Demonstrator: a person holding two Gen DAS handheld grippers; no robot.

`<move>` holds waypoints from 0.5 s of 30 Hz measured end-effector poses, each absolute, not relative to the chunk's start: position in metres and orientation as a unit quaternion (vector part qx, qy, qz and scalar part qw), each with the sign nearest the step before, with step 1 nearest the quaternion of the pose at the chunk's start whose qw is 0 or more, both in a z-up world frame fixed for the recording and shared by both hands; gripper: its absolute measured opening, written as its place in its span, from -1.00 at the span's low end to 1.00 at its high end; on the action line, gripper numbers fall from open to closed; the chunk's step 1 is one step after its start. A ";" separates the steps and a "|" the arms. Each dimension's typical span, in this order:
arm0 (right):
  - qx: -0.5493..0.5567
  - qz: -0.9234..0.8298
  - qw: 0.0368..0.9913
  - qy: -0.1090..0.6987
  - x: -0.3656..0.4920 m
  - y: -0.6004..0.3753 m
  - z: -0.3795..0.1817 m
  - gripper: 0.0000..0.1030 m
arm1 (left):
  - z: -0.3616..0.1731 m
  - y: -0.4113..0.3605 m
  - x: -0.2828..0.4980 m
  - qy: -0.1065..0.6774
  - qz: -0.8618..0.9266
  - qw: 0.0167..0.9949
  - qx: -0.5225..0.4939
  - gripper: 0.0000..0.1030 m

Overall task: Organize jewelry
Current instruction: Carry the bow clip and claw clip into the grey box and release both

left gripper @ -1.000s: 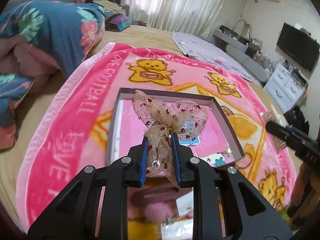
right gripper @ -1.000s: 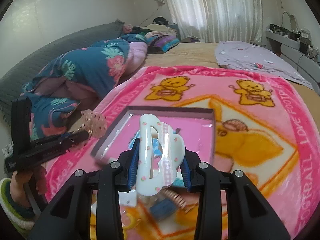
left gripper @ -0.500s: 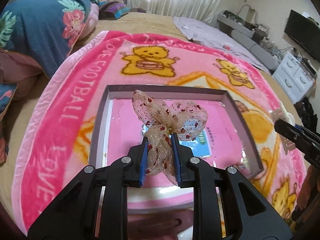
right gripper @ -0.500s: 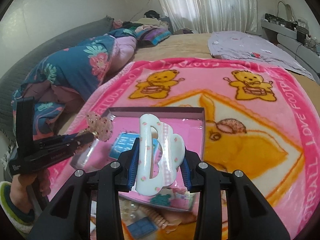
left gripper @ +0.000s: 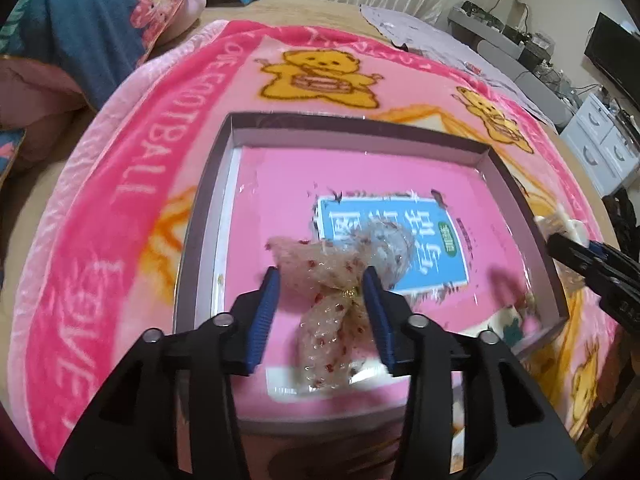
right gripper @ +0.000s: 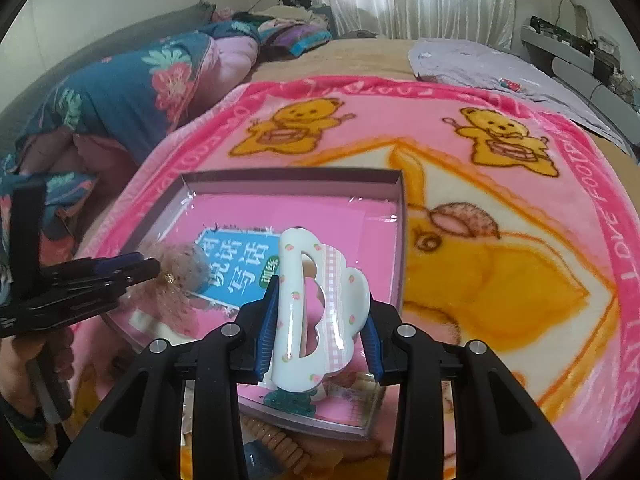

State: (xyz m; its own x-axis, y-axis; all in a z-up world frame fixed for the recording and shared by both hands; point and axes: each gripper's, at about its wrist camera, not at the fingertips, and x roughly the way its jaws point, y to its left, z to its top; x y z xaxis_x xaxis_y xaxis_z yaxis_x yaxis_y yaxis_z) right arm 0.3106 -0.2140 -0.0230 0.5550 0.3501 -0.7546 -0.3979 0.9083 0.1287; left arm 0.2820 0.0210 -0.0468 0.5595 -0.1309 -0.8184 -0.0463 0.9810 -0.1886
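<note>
Your left gripper (left gripper: 320, 280) has its blue ribbed pads spread wide, and the sheer mesh bow (left gripper: 340, 280), a crinkly beige net dotted with red and cinched by a small gold knot, lies loose between them over the tray's pink floor; whether it touches the right-hand pad, you cannot tell through the blur. From the right wrist view that same bow (right gripper: 176, 280) sits at the tip of your left gripper (right gripper: 132, 270), above the near-left part of the box. Your right gripper (right gripper: 322, 312) is pinching a glossy white hair claw clip (right gripper: 316, 312), a hard plastic piece with scalloped edges, tiny peach prints and a pink gingham strip, held upright over the near edge of the tray. The tray is a shallow rectangular cardboard box (left gripper: 204, 200) with thin grey walls, lined with shiny film over a pink sheet and a blue printed card (left gripper: 424, 248). It rests on a plush pink fleece blanket (left gripper: 132, 184) with yellow bears. The far half of the box floor is bare pink. A coiled tan hair tie (right gripper: 276, 440) lies just outside the box's near wall.
</note>
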 end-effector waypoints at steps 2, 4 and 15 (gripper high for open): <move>-0.035 0.206 0.880 0.426 0.310 -0.210 -0.032 -0.32 | -0.047 0.022 0.277 0.469 -0.037 0.876 -0.102 0.01; -0.039 0.202 0.878 0.433 0.310 -0.208 -0.038 -0.32 | -0.046 0.022 0.273 0.468 -0.040 0.877 -0.102 0.07; -0.034 0.199 0.890 0.408 0.300 -0.211 -0.025 0.43 | -0.017 0.025 0.246 0.440 -0.026 0.890 -0.119 0.81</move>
